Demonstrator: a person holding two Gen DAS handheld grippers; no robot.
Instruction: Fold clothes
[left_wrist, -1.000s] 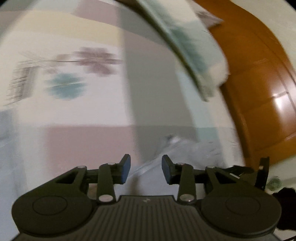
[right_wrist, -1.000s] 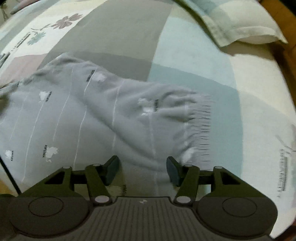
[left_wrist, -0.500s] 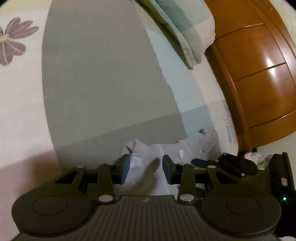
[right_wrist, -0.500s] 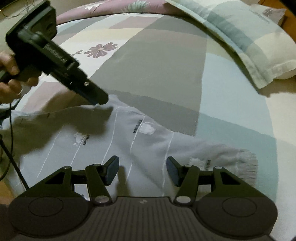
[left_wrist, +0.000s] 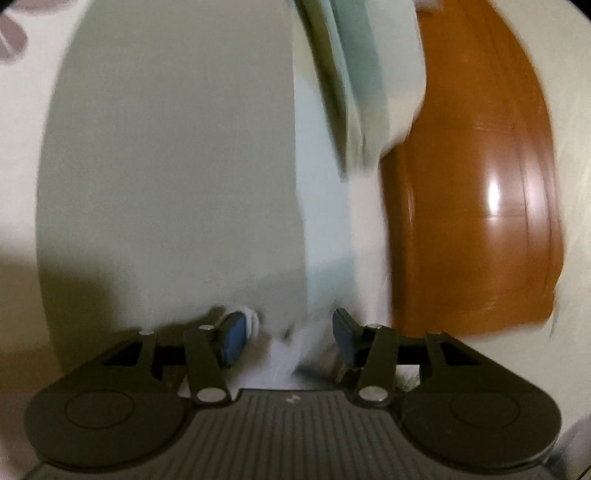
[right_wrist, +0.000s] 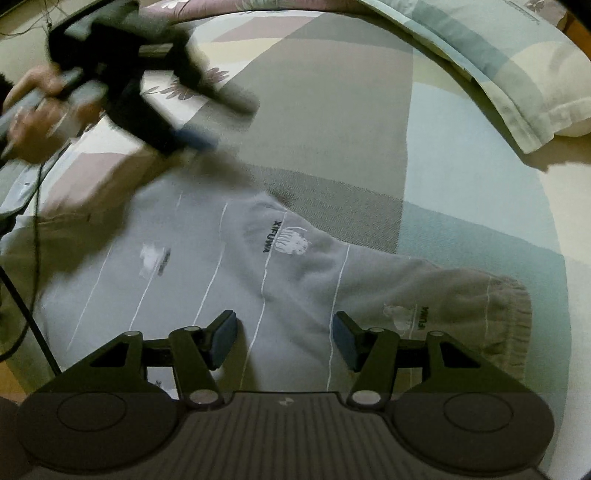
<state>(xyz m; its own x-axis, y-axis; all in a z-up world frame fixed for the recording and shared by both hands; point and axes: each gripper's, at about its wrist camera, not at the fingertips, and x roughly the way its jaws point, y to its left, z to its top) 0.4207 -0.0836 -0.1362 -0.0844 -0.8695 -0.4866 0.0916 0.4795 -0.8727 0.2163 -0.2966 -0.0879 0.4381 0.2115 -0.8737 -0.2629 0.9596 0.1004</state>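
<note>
The grey garment (right_wrist: 236, 266) lies spread on the bed (right_wrist: 332, 122), a cuffed end (right_wrist: 509, 314) trailing toward the right in my right wrist view. Half a second ago my left gripper (left_wrist: 286, 338) had a raised tuft of its far edge between nearly closed pads; now its jaws have just been opening, and only a blurred pale bit of cloth shows loose between them, no pad pressing on it. I judge that I have just let that edge go, so this bit of laying out or folding over is done and the next hold is still to be taken. In the right wrist view that gripper (right_wrist: 207, 122) is a dark smear above the garment's far edge, my hand (right_wrist: 33, 110) behind it. My right gripper (right_wrist: 284, 339) hangs over the near part of the garment, jaws apart and holding nothing, much as before.

Printed on the garment beside a small white emblem is "XIFUWA" (right_wrist: 275, 236); a second print near the cuff (right_wrist: 423, 317) reads "IFUWA".
</note>
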